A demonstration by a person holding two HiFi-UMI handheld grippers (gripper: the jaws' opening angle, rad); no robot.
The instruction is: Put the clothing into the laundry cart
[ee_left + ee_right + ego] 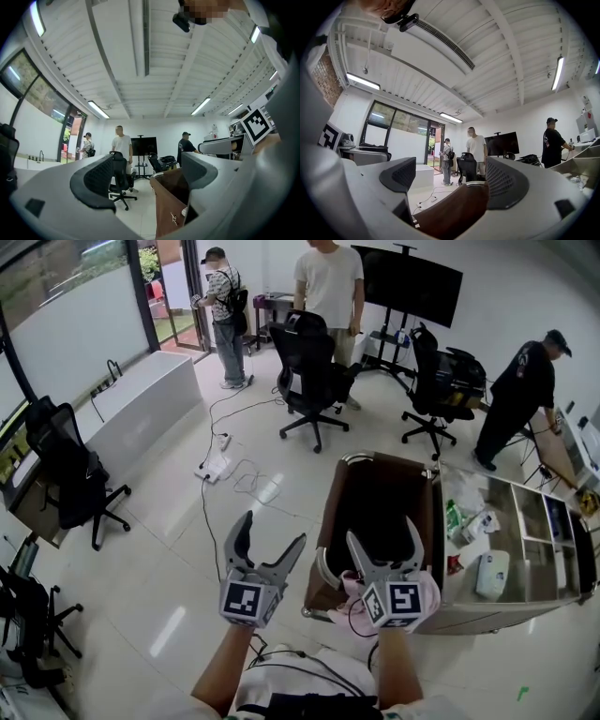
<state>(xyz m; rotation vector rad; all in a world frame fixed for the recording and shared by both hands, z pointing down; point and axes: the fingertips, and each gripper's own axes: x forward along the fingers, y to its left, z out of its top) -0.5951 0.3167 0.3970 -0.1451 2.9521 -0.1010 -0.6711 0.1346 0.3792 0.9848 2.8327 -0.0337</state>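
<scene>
Clothing (343, 601), a pink bundle with a dark cord across it, sits at the near end of the laundry cart (328, 521). It lies directly under the right gripper (380, 529), which hides its middle, so whether it lies inside the cart or hangs over the near rim cannot be told. That gripper's jaws stand well apart with nothing between them. Its own view shows only the cart's brown rim beyond the pads, so the bundle is not held. The left gripper (274, 527) hovers just left of the cart over bare floor (169, 559), its jaws equally wide and empty, probably kept clear for a two-handed gather or push.

The cart's dark hollow looks open and unobstructed beyond the bundle, which leaves plenty of depth to shove fabric forward. On its right the cart stands close against a shelf unit (521, 514) holding small white items, so there is little room to swing on that side. The left side is open tile. Cables (225, 465), office chairs (309, 371) and the people stand well away.
</scene>
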